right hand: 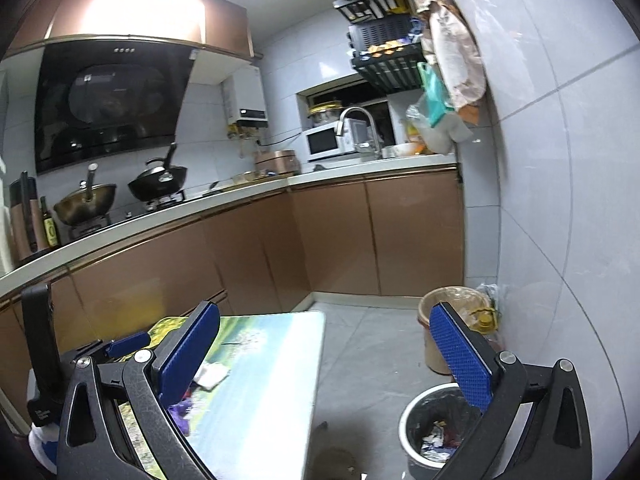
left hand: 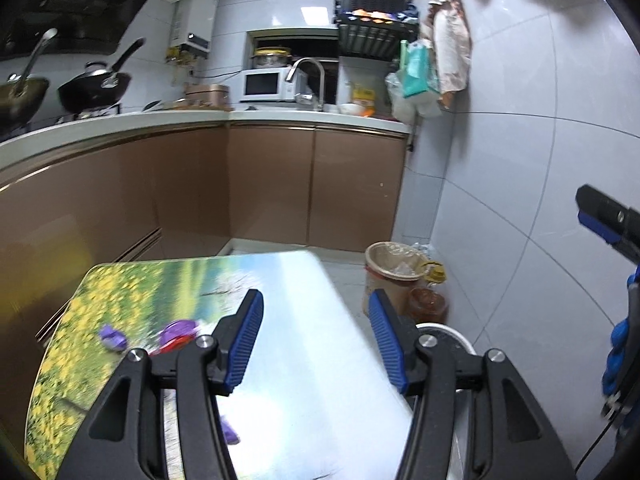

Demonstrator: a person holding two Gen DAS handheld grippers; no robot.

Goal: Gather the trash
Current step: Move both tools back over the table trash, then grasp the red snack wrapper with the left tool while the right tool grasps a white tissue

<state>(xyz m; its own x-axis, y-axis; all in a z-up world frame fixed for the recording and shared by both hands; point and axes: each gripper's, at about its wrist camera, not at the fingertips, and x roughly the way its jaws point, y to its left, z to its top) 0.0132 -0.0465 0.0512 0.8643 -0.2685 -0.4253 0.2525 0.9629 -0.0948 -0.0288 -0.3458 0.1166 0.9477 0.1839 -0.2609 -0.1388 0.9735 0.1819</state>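
Both claws are spread wide with nothing pinched between the pads. The left claw (left hand: 316,336) is hovering above the table (left hand: 304,308), and the right claw (right hand: 324,356) is held over the gap between the table edge and the bin (right hand: 412,420) on the floor.

Trash left to grab: purple wrappers (left hand: 114,336) and a purple-and-red one (left hand: 178,334) on the table's left side, just left of the left claw, plus a white scrap (right hand: 212,374) seen from the right wrist. Some trash is already in the bin.

What could go sideways, as a guess:
- Thin, flat wrappers on a glossy top could easily be skated away instead of pinched, maybe off the near edge.
- A second bin (left hand: 394,276) is parked by the wall, so a drop could be aimed at the wrong one.
- The bin's mouth is partly hidden behind the right claw's finger, so a release could be mistimed and the piece dropped on the floor.
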